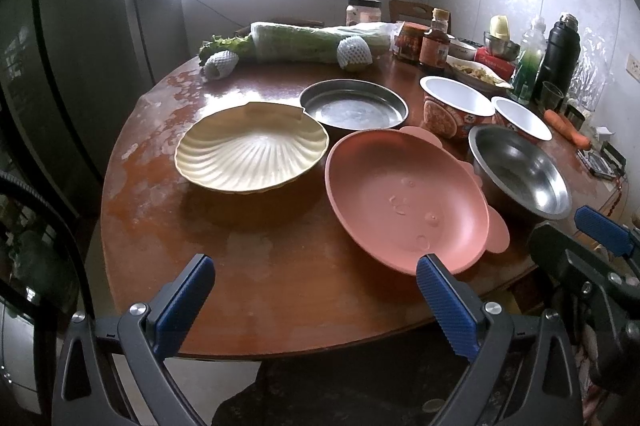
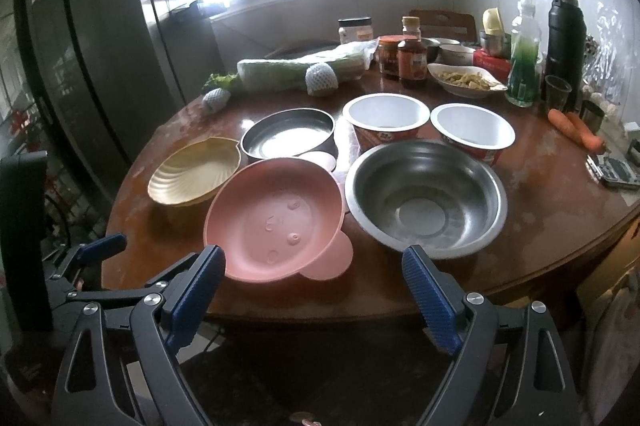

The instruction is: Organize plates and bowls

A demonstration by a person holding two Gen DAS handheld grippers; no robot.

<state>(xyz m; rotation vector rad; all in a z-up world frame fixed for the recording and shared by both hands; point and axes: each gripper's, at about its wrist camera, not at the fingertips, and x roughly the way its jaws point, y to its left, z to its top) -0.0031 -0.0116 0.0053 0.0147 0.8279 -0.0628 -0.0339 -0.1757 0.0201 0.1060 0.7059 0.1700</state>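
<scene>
Round wooden table [image 2: 560, 209], near edge toward both cameras

Left gripper [image 1: 316, 290]: jaws spread wide, nothing between them, held just off the near table edge; its right fingertip overlaps the near rim of the pink plate in the left wrist view, contact cannot be told

Right gripper [image 2: 316, 286]: jaws spread wide, empty, poised at the near edge in front of the pink plate and steel bowl

Task items, front row, left to right:
- shell plate [image 1: 250, 147], cream, ribbed, near the table's left side
- pink plate [image 1: 404, 195], with ear-shaped tabs, just beside the shell plate, near rim lifted and tilted
- steel bowl [image 2: 426, 195], deep, just right of the pink plate, rims close

Back row:
- steel pan [image 2: 288, 137], shallow, behind the pink plate
- two paper cups [image 2: 386, 119] [image 2: 472, 131] (white inside, red printed walls), side by side behind the steel bowl

Far side, well apart from the dishes: wrapped cabbage [image 2: 296, 73], jars [image 2: 412, 63], dish of food [image 2: 464, 79], green bottle [image 2: 524, 65], black flask [image 2: 566, 37], carrots [image 2: 576, 127]
</scene>
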